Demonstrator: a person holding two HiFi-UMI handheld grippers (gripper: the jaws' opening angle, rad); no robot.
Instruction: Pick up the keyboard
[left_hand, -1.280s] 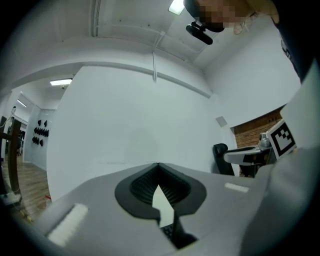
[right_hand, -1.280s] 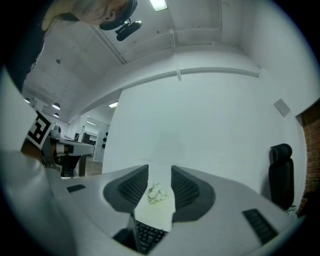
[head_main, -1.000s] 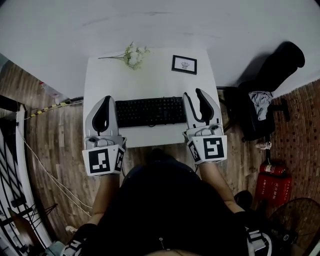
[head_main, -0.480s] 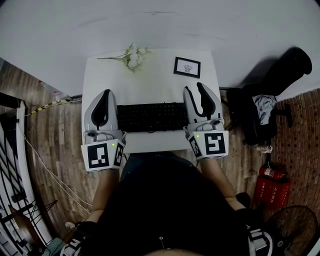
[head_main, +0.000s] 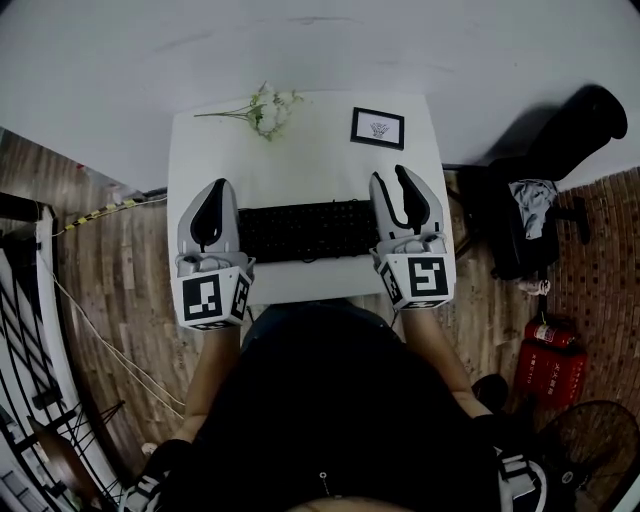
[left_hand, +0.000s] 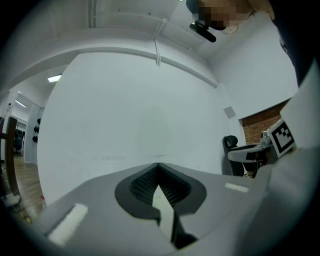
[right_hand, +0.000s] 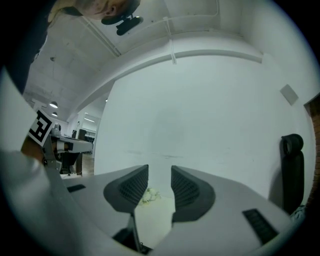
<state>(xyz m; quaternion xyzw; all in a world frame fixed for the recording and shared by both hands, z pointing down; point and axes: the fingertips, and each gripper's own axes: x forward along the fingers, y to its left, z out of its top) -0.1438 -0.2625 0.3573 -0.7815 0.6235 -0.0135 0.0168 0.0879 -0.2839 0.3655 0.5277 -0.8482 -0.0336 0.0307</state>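
A black keyboard (head_main: 305, 230) lies across the near half of a small white table (head_main: 310, 160). My left gripper (head_main: 217, 186) is at the keyboard's left end, its jaws shut with nothing between them; the left gripper view shows the fingertips (left_hand: 158, 167) pressed together. At the keyboard's right end is my right gripper (head_main: 391, 177), open. In the right gripper view the gap of that gripper (right_hand: 160, 172) shows only bare tabletop and the far flowers (right_hand: 149, 196). Whether either gripper touches the keyboard I cannot tell.
A sprig of white flowers (head_main: 265, 108) and a small framed picture (head_main: 377, 128) lie at the table's far edge by the white wall. A black office chair (head_main: 540, 190), a red fire extinguisher (head_main: 548, 365) and a fan (head_main: 590, 450) stand at the right on the wooden floor.
Both grippers have moved forward and a little lower along the keyboard's two ends. Their jaws are unchanged.
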